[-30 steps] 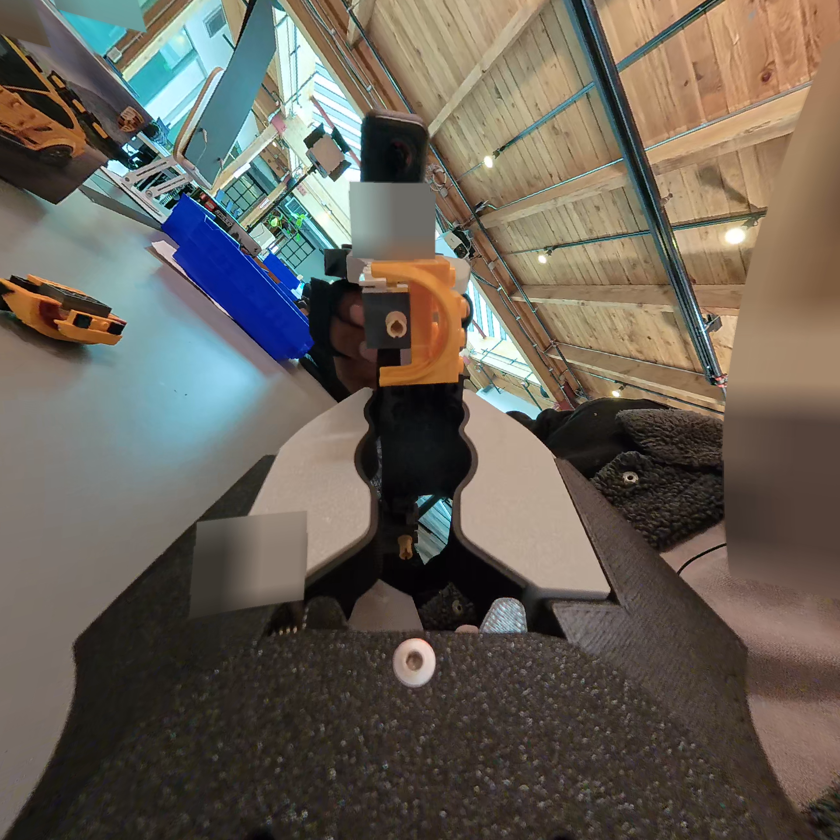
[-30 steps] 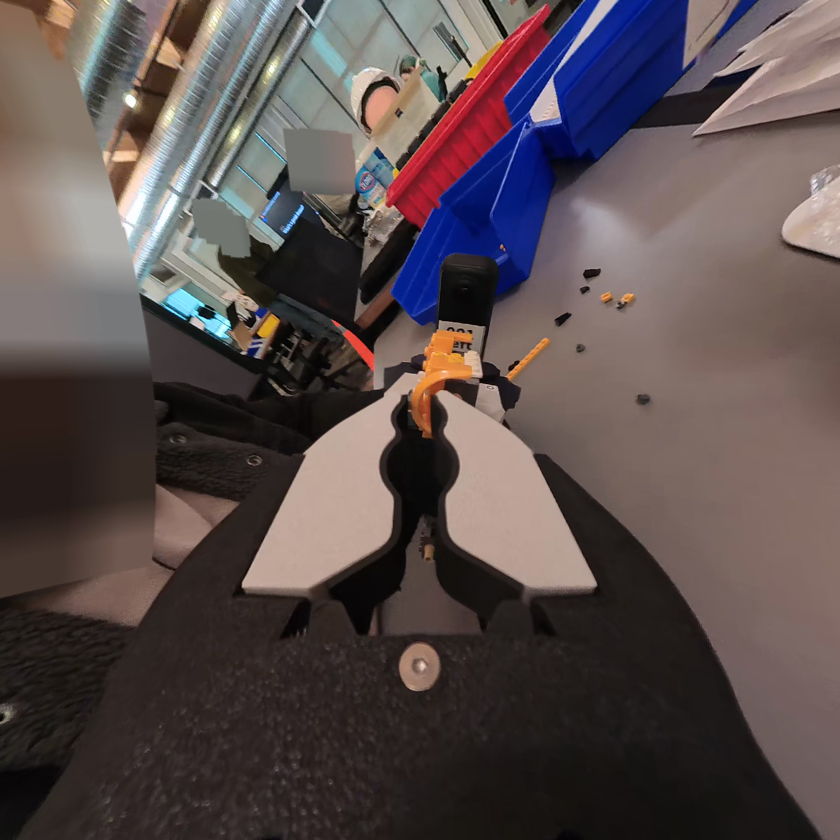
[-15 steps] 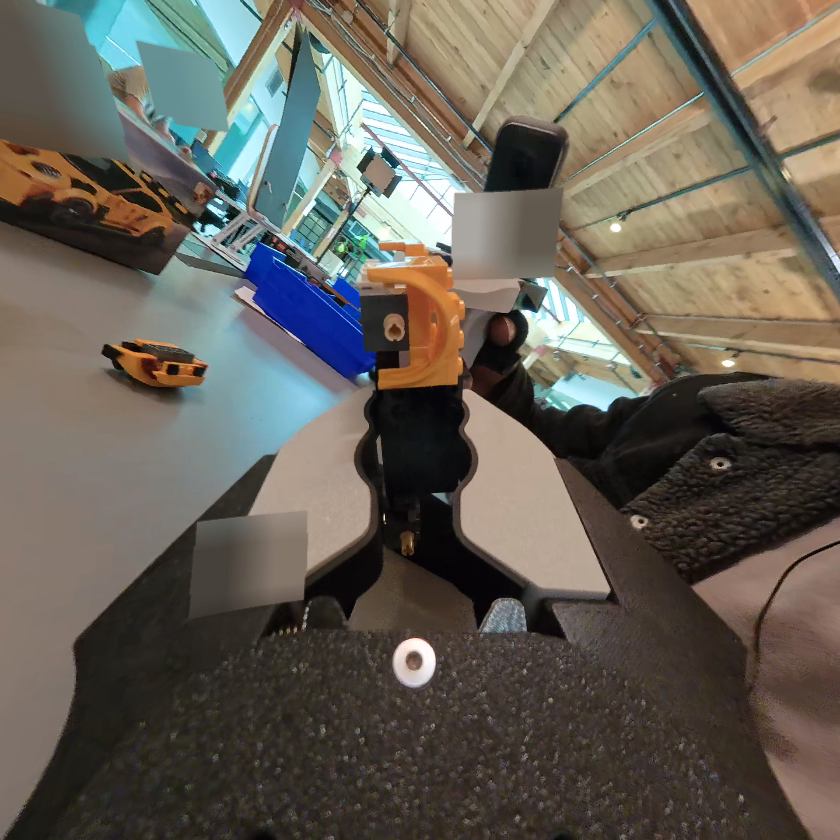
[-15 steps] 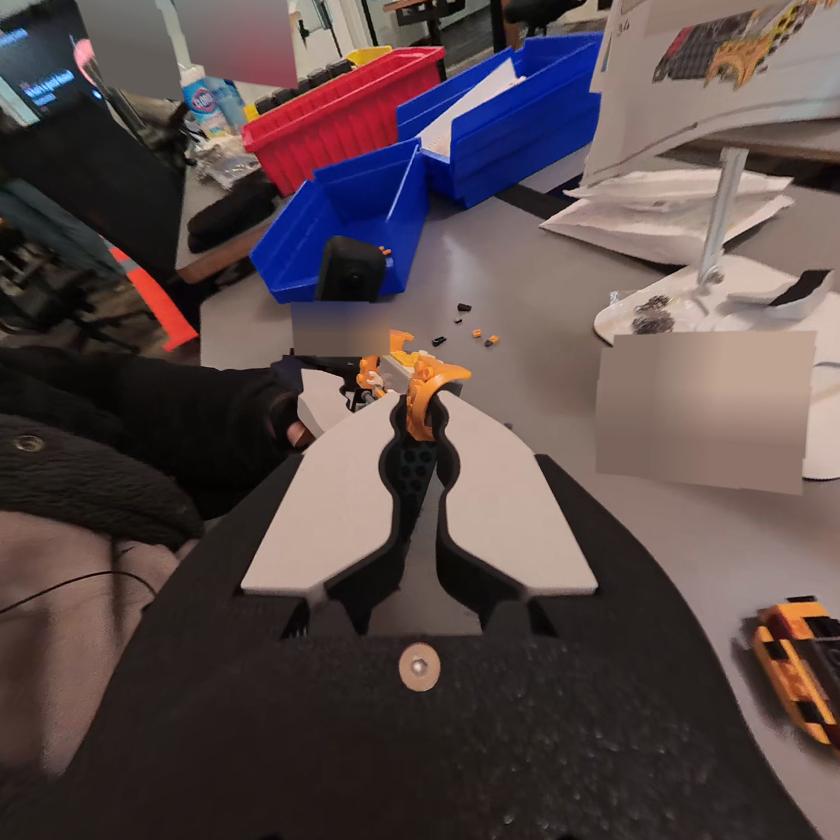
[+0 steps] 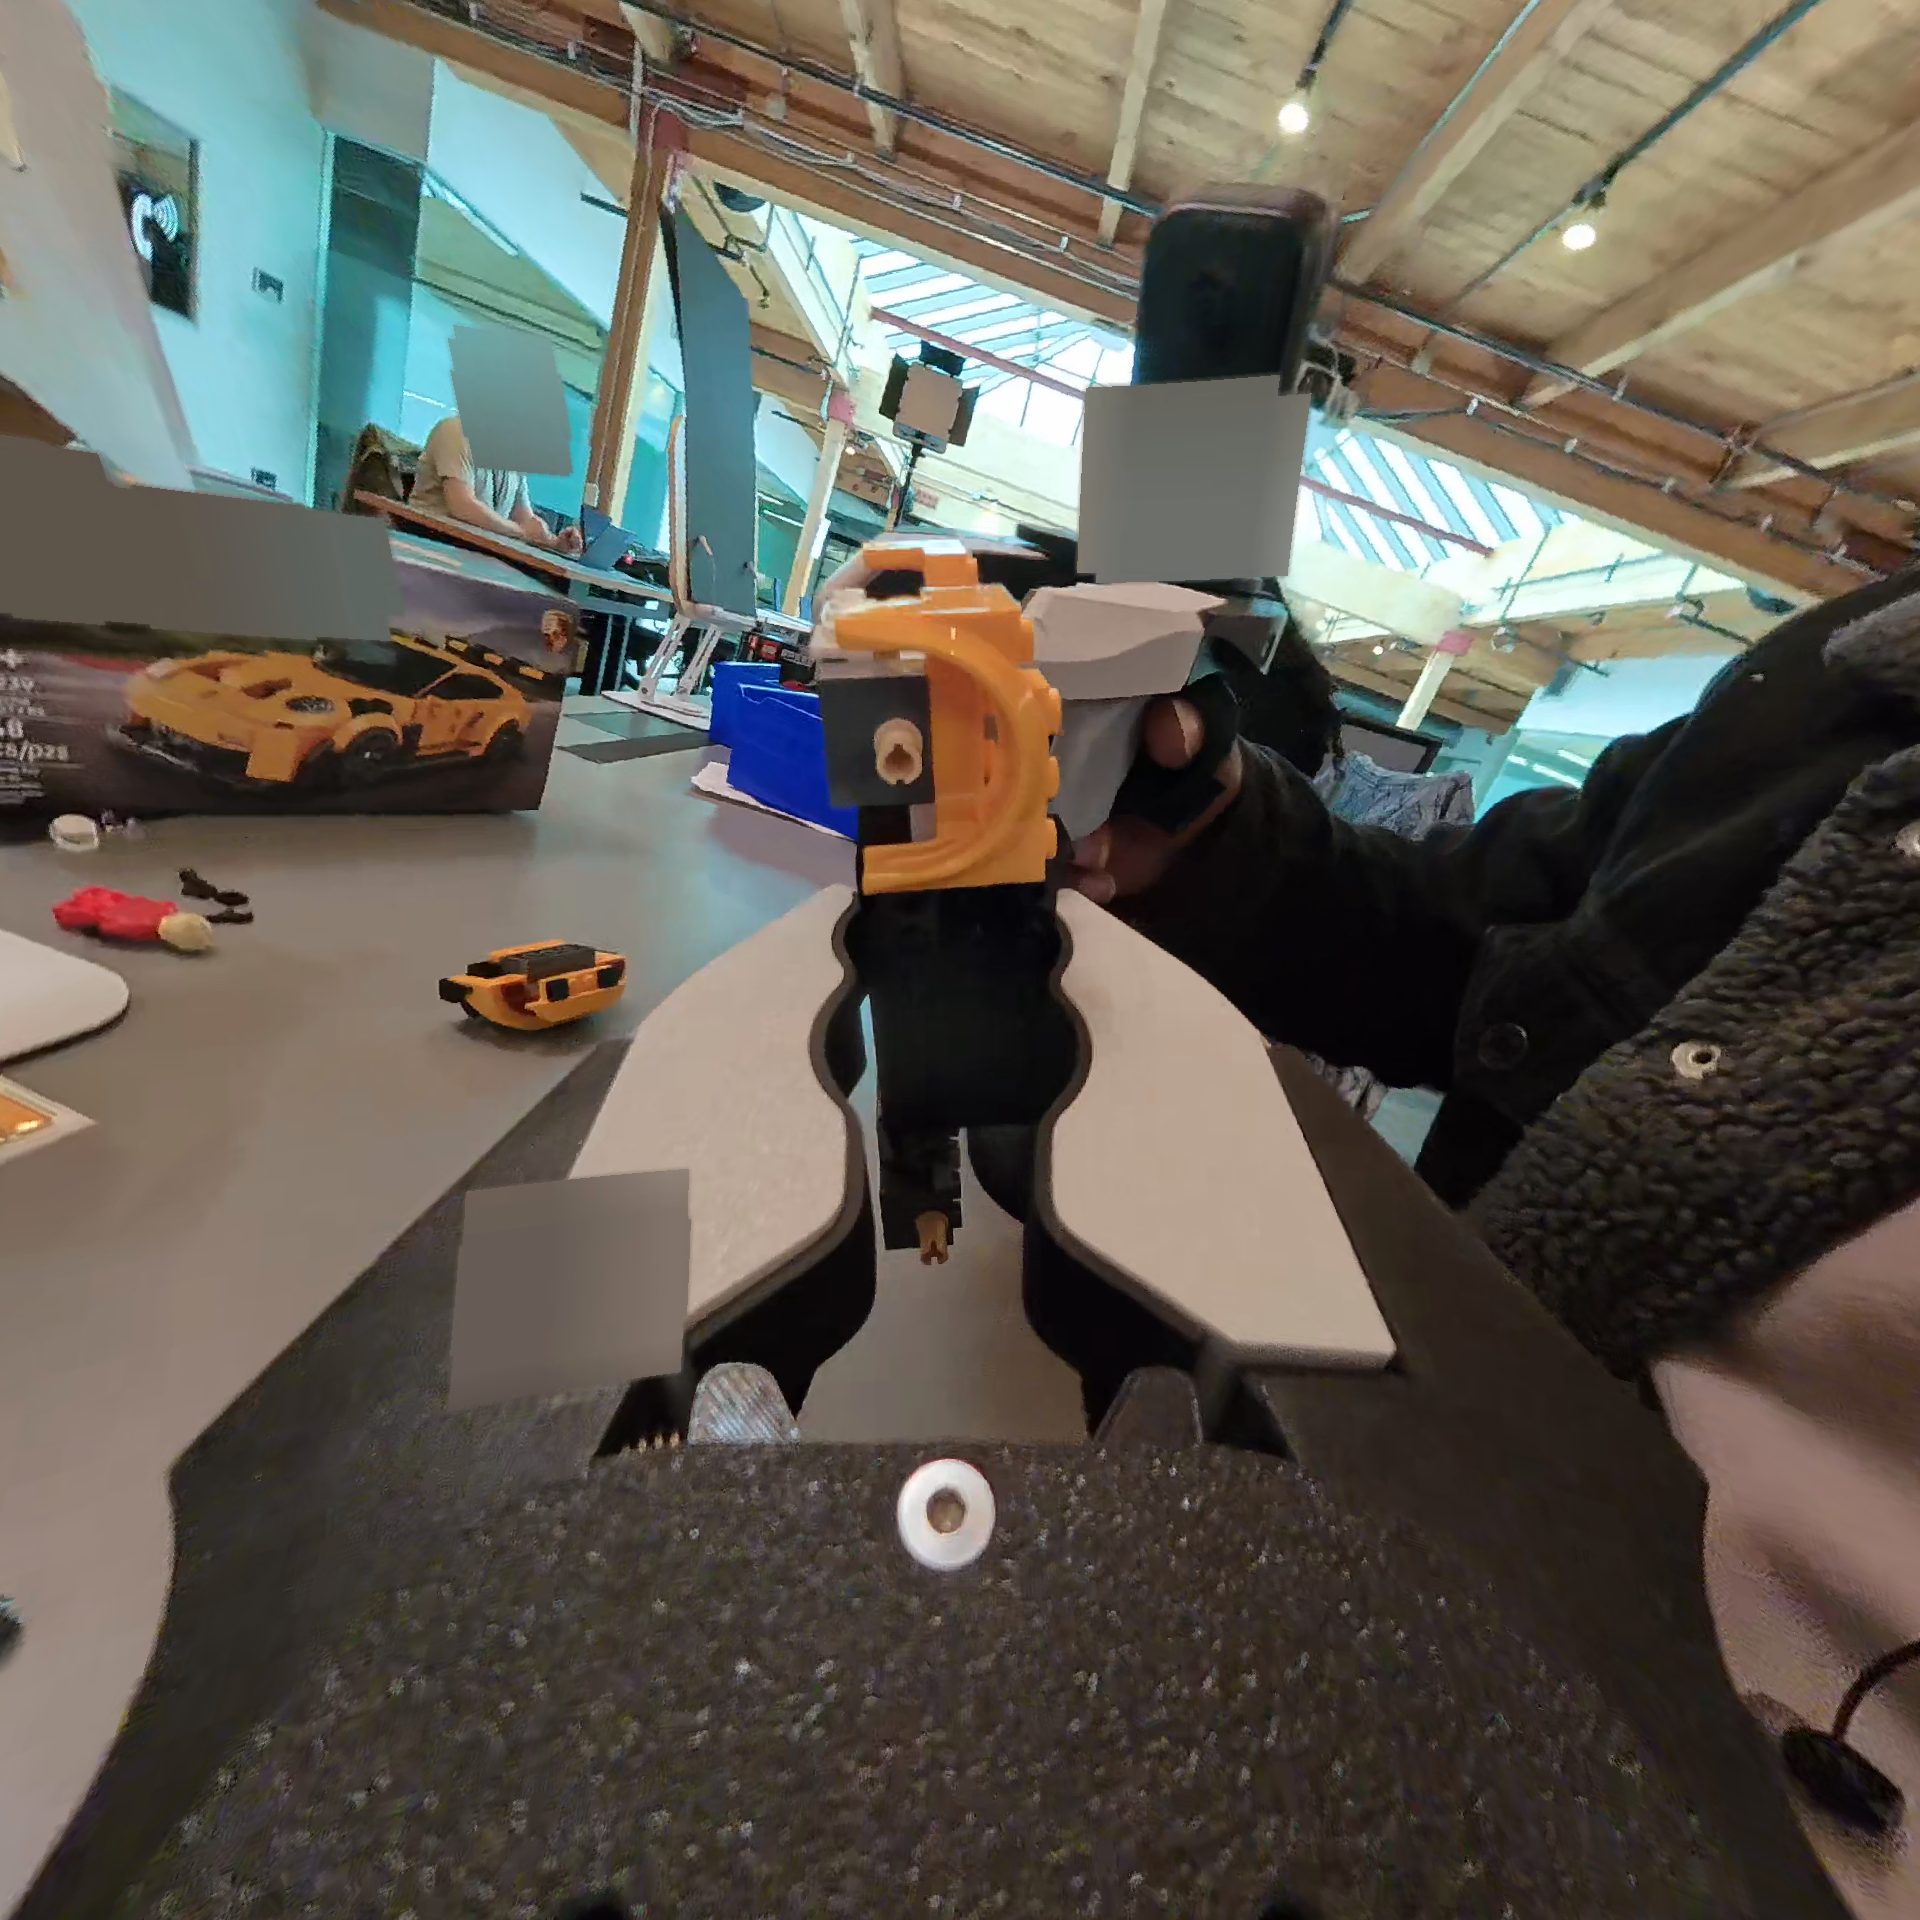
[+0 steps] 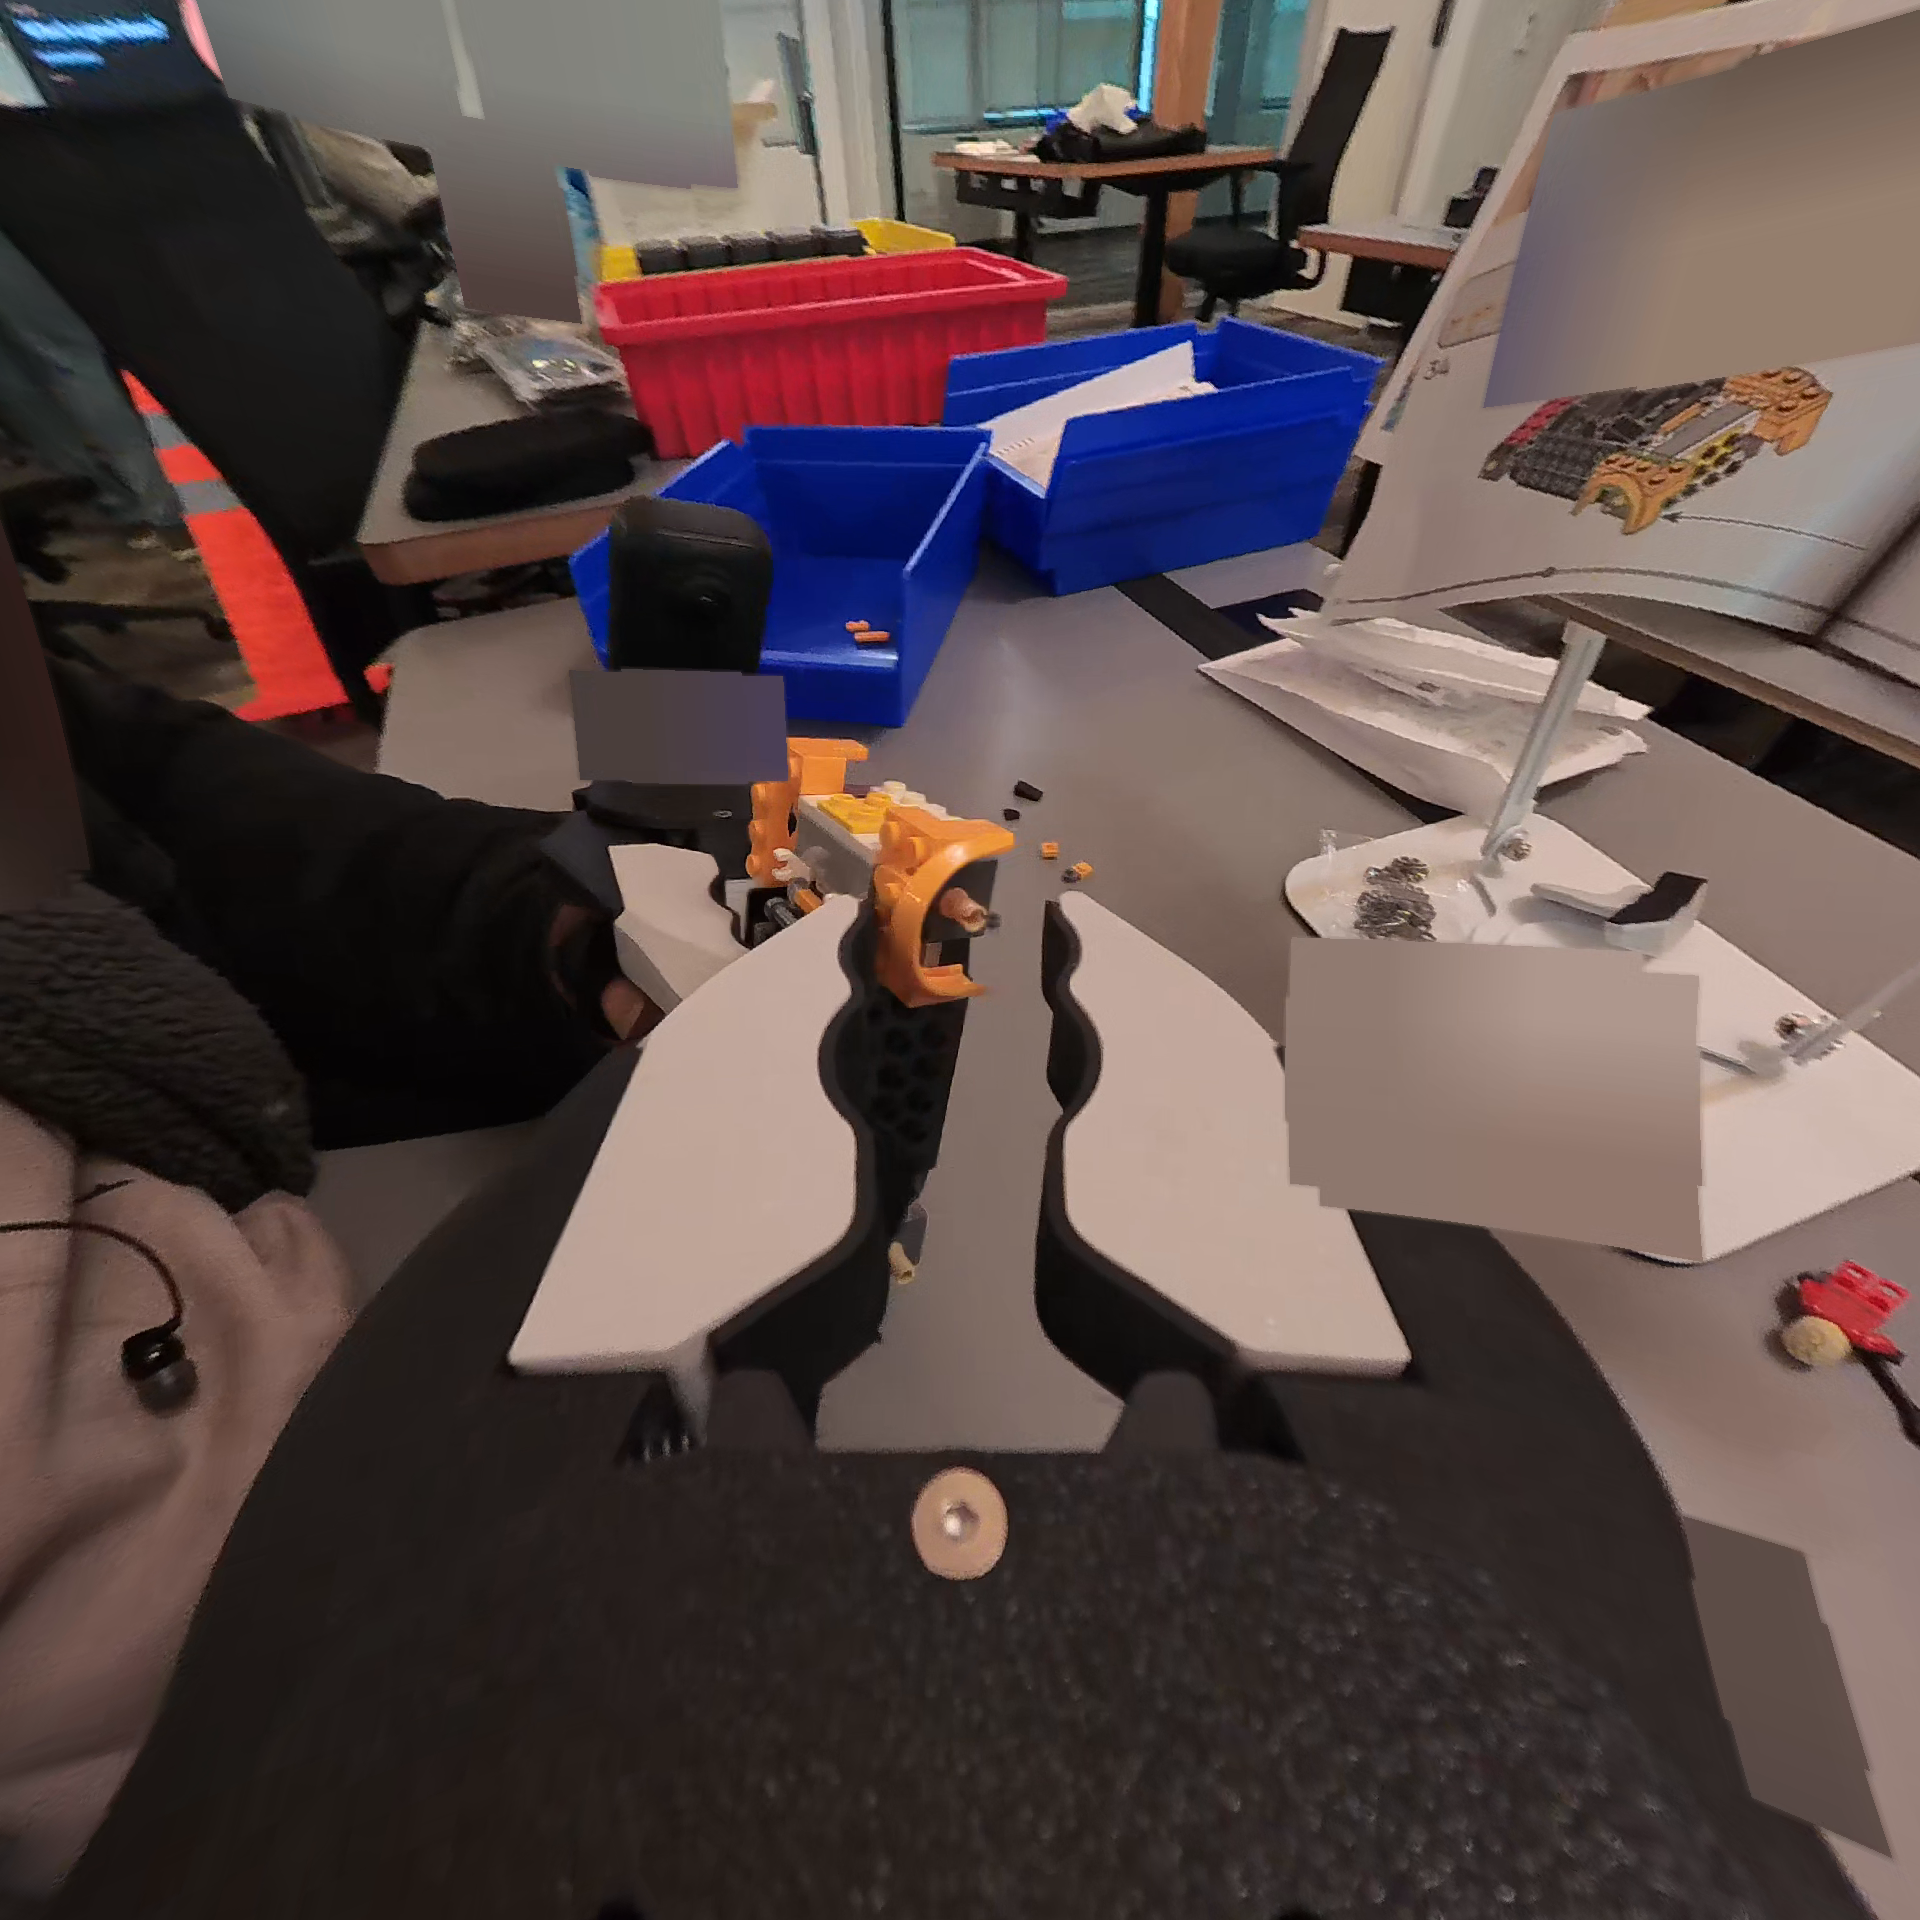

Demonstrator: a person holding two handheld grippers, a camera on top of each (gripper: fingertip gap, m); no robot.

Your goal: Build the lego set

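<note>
The lego assembly (image 5: 951, 790), a black chassis with an orange wheel arch, is seen at centre frame in the left wrist view, clenched between the fingers of the left claw (image 5: 954, 914); its lower black part is hidden in the shadowed gap between the pads. The right claw (image 5: 1117, 675) shows just behind the arch, partly covered by it and by a grey patch, with a gloved hand (image 5: 1174, 769) around its grip.

In the right wrist view, the right claw (image 6: 951, 920) is released: a clear gap of grey counter (image 6: 1195, 727) is visible between the right finger (image 6: 1174, 1122) and the assembly (image 6: 930, 925), which lies against the left finger (contact there cannot be judged). The far end of the assembly is cut off behind the other claw.

At the left of the left wrist view, a small orange car section (image 5: 535, 982) rests on the counter, well apart from the claw. Tiny loose pieces (image 6: 1065, 857) beyond the arch are too small to identify.
</note>
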